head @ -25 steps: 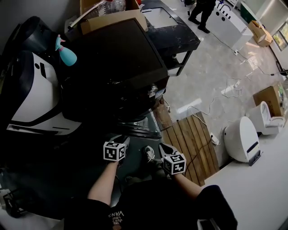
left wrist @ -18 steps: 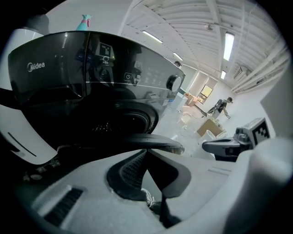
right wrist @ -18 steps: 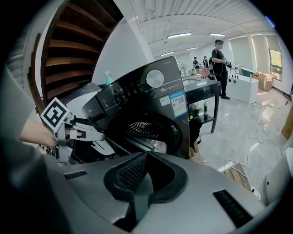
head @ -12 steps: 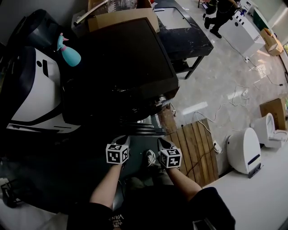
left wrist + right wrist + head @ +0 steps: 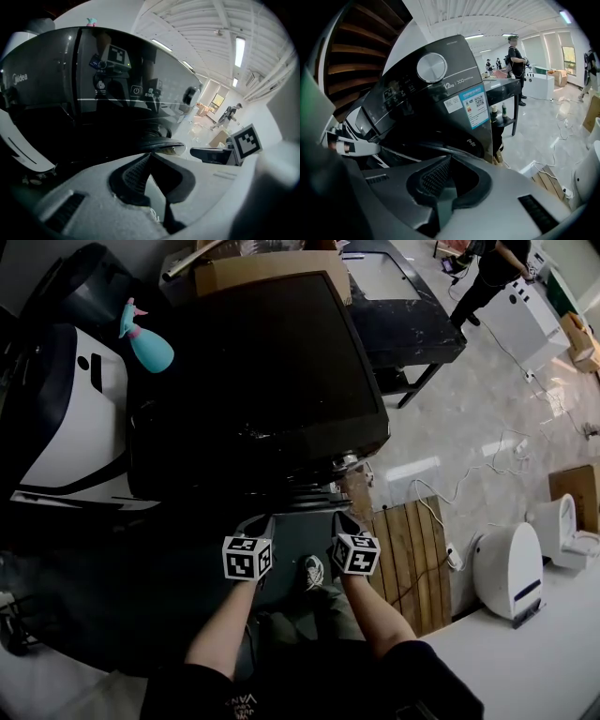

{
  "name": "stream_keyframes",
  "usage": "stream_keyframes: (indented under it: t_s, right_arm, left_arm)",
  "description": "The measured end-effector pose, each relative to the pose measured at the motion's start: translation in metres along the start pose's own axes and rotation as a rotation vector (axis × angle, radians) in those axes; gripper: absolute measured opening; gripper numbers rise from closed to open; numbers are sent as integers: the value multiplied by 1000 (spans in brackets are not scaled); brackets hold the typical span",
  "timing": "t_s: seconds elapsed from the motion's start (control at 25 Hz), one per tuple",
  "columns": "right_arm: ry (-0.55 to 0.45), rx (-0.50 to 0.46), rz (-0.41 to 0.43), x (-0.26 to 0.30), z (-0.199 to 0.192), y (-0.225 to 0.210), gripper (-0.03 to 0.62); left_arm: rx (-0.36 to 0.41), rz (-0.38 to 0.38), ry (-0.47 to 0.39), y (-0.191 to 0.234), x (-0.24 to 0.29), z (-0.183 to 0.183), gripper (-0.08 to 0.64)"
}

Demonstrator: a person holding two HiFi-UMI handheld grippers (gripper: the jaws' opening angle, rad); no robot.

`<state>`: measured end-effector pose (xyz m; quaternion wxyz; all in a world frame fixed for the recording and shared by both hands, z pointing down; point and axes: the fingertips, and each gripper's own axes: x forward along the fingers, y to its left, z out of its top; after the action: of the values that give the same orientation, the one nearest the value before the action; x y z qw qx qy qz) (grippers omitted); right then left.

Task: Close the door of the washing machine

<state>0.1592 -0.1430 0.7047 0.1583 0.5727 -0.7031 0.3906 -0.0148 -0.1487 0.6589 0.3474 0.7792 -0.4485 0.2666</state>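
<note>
The black washing machine (image 5: pixel 262 381) fills the middle of the head view, and its silver knob (image 5: pixel 431 67) and blue label show in the right gripper view. Its dark round door (image 5: pixel 292 526) hangs out from the front, between my two grippers. The door's rim (image 5: pixel 159 143) lies right at the tip of my left gripper (image 5: pixel 151 154), which is shut with nothing in it. My right gripper (image 5: pixel 450 159) is shut and empty too, just before the door's edge (image 5: pixel 440 140). Whether either tip touches the door I cannot tell. In the head view, left gripper (image 5: pixel 265 521) and right gripper (image 5: pixel 339 518) stand side by side.
A blue spray bottle (image 5: pixel 147 343) stands on a white appliance (image 5: pixel 66 427) to the left. A wooden pallet (image 5: pixel 412 549), cables and a white appliance (image 5: pixel 506 568) lie on the floor at right. Behind are a cardboard box (image 5: pixel 272 268), a black table (image 5: pixel 403 306) and a person (image 5: pixel 497 268).
Both grippers have moved forward toward the machine's front and door, the right one farther, and they now sit closer together. My head has also leaned further over the machine.
</note>
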Motion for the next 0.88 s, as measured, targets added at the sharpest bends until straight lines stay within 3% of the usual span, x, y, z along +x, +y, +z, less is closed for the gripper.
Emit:
stream_keyframes:
  t_s: [0.6, 0.88]
  right_arm:
    - [-63, 80, 48, 46, 37, 1, 0]
    - [-63, 73, 51, 50, 34, -3, 2]
  left_arm:
    - [-44, 6, -30, 8, 14, 16, 11]
    - [-57, 132, -114, 42, -6, 12, 11]
